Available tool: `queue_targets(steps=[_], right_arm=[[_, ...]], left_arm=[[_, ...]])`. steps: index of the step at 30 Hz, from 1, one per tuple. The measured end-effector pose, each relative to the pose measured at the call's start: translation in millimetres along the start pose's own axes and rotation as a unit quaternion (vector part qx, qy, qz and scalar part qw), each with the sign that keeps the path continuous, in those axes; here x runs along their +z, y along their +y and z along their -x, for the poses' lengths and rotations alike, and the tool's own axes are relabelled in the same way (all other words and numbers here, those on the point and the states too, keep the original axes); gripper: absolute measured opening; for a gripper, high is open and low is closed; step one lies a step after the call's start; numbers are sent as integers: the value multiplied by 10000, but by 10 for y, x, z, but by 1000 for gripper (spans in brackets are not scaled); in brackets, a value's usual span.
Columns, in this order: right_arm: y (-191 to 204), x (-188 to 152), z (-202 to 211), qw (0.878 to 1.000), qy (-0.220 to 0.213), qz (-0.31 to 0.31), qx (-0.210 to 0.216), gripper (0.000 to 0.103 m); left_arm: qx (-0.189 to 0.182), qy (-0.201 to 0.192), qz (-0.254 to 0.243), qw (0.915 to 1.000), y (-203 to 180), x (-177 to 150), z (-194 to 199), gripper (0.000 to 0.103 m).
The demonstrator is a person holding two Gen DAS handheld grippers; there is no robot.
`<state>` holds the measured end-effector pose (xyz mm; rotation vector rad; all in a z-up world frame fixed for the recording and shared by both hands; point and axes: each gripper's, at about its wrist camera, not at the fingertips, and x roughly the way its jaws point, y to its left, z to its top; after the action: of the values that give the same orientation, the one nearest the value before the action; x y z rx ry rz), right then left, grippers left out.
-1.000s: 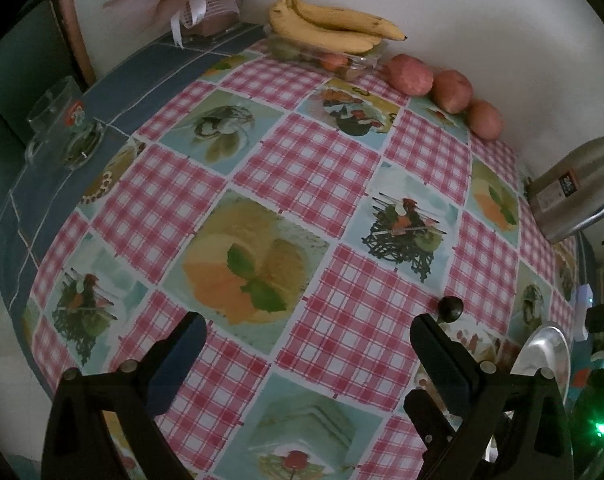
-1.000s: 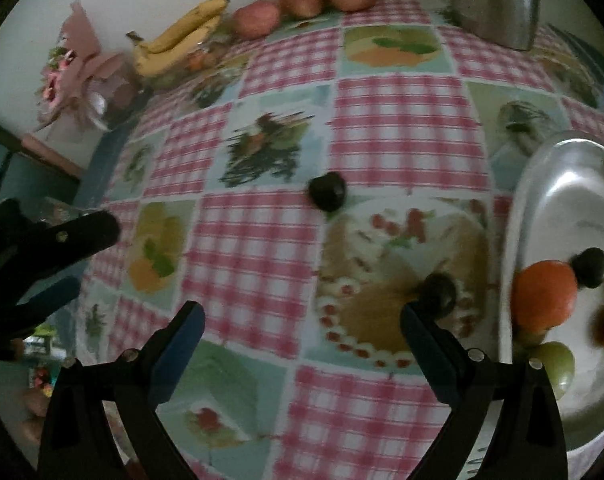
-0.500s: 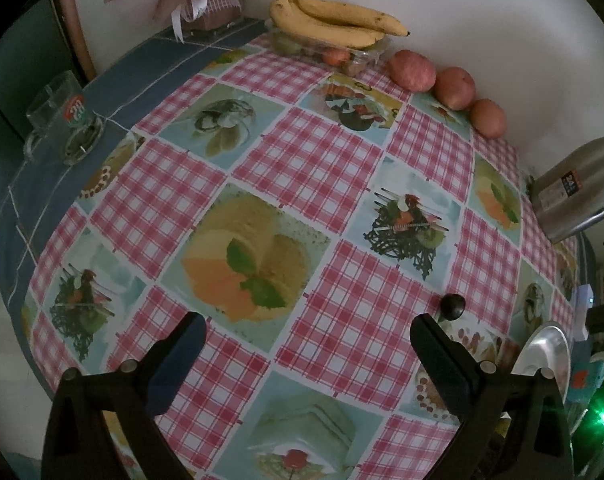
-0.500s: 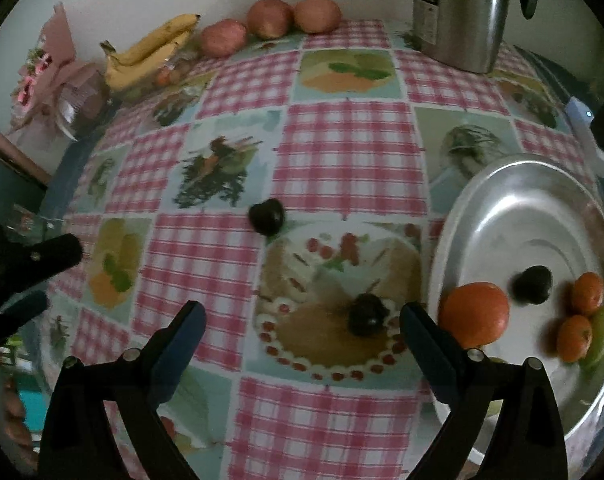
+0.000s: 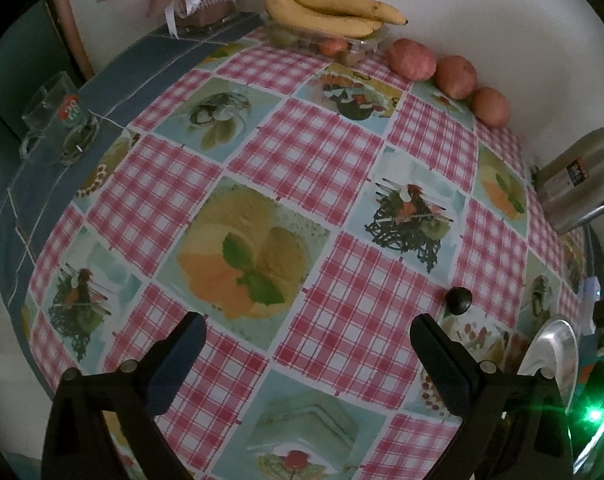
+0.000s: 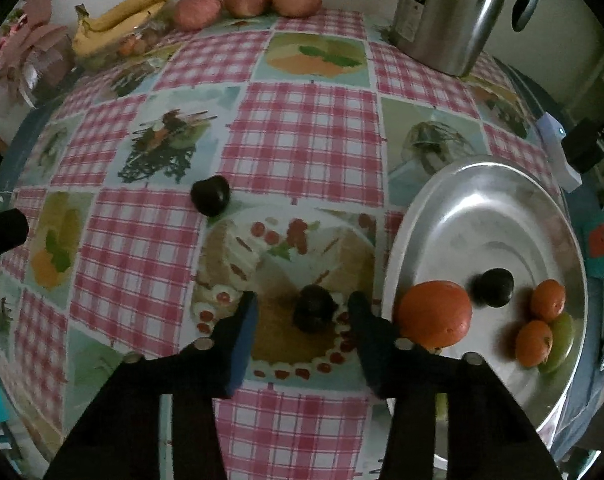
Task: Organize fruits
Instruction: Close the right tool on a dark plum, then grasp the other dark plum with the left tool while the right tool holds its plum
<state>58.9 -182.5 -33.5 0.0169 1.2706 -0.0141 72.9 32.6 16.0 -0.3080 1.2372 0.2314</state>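
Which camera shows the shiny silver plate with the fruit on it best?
The right wrist view. There the whole silver plate shows, with the big orange fruit and a dark fruit on it. The left wrist view catches only a thin edge of the plate at the far right, and no fruit on it.

Dim room, low light. Plain pale wall (image 5: 482, 8) along the desk's far edge. Desk (image 5: 342, 152) spread with a red-and-white checked cloth printed with food pictures, over a blue cloth (image 5: 53, 184) showing at the left edge. Dark greenish panel (image 5: 9, 64) past the far left corner. Green glow (image 5: 594, 440) near the right edge.
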Motion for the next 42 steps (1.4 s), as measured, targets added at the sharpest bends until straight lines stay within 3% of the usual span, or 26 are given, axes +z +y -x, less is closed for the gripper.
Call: queue_targets(steps=[5, 16, 23, 29, 35, 39, 41, 42], right_arm=[[-35, 3, -27, 9999, 24, -51, -101, 32], [-32, 13, -61, 9999, 84, -69, -134, 24], [-22, 25, -61, 9999, 91, -68, -86, 21], [-29, 52, 40, 9995, -50, -193, 238, 20], [-71, 108, 164, 9984, -193, -339, 399, 20], [-156, 146, 205, 9974, -282, -462, 469, 20], [-196, 171, 235, 9966, -343, -526, 526, 20], [-200, 171, 251, 9965, -364, -533, 531, 20]], left_arm=[[75, 133, -59, 9999, -38, -16, -109, 103], [367, 569, -336, 9971, -162, -96, -485, 103], [285, 654, -344, 9969, -181, -112, -561, 103], [-96, 577, -216, 9981, -190, -85, -509, 103], [-457, 224, -375, 9980, -350, 16, -435, 103], [-1213, 467, -310, 9910, -496, 66, -495, 103], [-1228, 503, -346, 9905, -621, 88, -516, 100], [-1184, 490, -441, 9908, -681, 95, -532, 92]])
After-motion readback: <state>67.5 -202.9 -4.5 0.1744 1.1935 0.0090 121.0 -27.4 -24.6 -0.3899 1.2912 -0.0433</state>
